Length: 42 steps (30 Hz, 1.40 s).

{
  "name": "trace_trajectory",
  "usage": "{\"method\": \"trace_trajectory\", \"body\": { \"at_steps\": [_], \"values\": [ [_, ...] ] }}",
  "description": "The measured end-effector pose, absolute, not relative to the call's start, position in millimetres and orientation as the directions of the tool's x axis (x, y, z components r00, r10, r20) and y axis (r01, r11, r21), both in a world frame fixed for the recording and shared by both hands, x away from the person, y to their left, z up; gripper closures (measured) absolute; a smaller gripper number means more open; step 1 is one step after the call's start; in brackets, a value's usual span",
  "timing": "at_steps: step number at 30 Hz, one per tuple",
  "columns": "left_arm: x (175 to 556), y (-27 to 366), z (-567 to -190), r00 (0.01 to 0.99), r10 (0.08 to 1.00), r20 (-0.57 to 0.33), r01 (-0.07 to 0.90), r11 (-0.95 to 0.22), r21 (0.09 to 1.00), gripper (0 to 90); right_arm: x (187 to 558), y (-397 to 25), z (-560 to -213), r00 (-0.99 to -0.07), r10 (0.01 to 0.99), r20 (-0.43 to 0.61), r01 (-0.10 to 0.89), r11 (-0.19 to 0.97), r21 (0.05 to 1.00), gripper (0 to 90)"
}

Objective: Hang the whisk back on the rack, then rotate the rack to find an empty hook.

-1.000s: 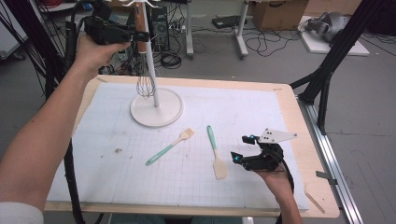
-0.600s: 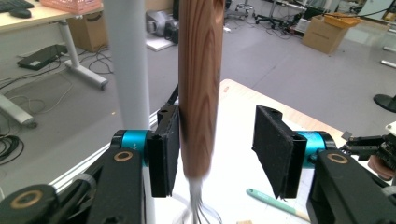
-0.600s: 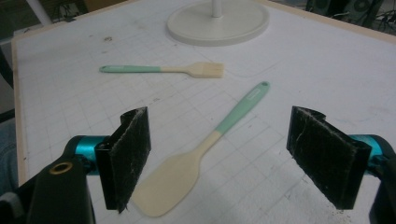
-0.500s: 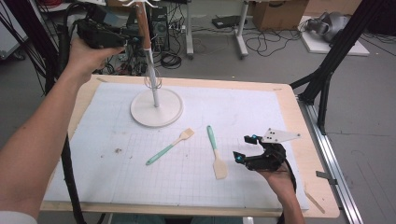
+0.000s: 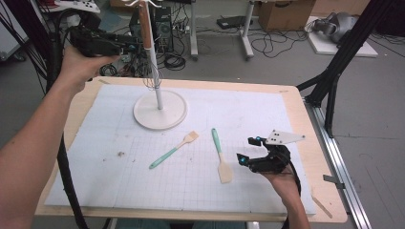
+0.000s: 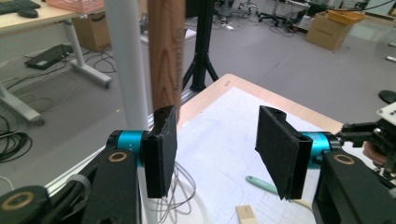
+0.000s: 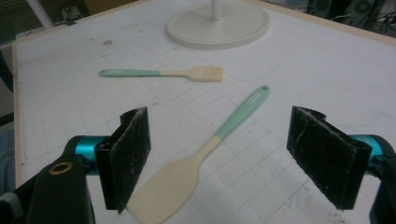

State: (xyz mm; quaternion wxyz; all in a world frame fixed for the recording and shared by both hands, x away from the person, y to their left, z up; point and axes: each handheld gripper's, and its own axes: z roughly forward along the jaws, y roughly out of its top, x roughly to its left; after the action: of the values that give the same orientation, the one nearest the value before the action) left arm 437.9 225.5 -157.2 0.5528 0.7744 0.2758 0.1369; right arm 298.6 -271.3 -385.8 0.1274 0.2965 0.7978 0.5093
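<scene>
Here the right hand-held gripper (image 7: 219, 158) gapes over the spatula (image 7: 205, 149).

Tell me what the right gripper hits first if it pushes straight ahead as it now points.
Probably the spatula: it lies on the mat between the right gripper's open jaws, just ahead. Beyond it come the brush and the stand base.

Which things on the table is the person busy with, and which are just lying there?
Busy with:
- whisk, hanging by the stand's pole, beside the open left gripper
- white stand
- spatula, lying in front of the open right gripper

Just lying there:
- pastry brush
- crumbs on the white mat
</scene>
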Motion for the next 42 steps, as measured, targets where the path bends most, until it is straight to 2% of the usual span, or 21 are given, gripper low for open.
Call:
{"method": "trace_trajectory", "body": {
  "at_steps": [10,13,17,20,29,42],
  "values": [
    [441.2,222.3,-150.6,0.826,0.555,-0.096,0.255,-0.216,0.942,55.2,299.7,-271.8,-386.5,-0.79,0.605,0.102,0.348,0.304,0.887,20.8],
    [442.2,220.9,-145.8,0.835,0.543,-0.09,0.243,-0.217,0.945,60.5,300.4,-272.7,-387.1,-0.787,0.607,0.106,0.351,0.301,0.887,20.8],
    [444.0,219.7,-140.0,0.848,0.525,-0.081,0.222,-0.213,0.951,80.7,301.3,-273.2,-387.9,-0.786,0.608,0.11,0.355,0.299,0.886,20.8],
    [446.2,220.0,-133.4,0.848,0.526,-0.072,0.207,-0.203,0.957,88.1,301.9,-273.1,-388.8,-0.787,0.607,0.107,0.353,0.301,0.886,20.8],
    [454.6,228.8,-113.5,0.839,0.537,-0.086,0.195,-0.15,0.969,89.4,301.9,-272.6,-389.2,-0.784,0.612,0.105,0.357,0.306,0.883,20.8],
    [464.8,233.4,-106.6,0.828,0.551,-0.106,0.199,-0.11,0.974,89.6,302.3,-271.0,-390.7,-0.788,0.607,0.105,0.363,0.319,0.875,20.8]
  ]
}}
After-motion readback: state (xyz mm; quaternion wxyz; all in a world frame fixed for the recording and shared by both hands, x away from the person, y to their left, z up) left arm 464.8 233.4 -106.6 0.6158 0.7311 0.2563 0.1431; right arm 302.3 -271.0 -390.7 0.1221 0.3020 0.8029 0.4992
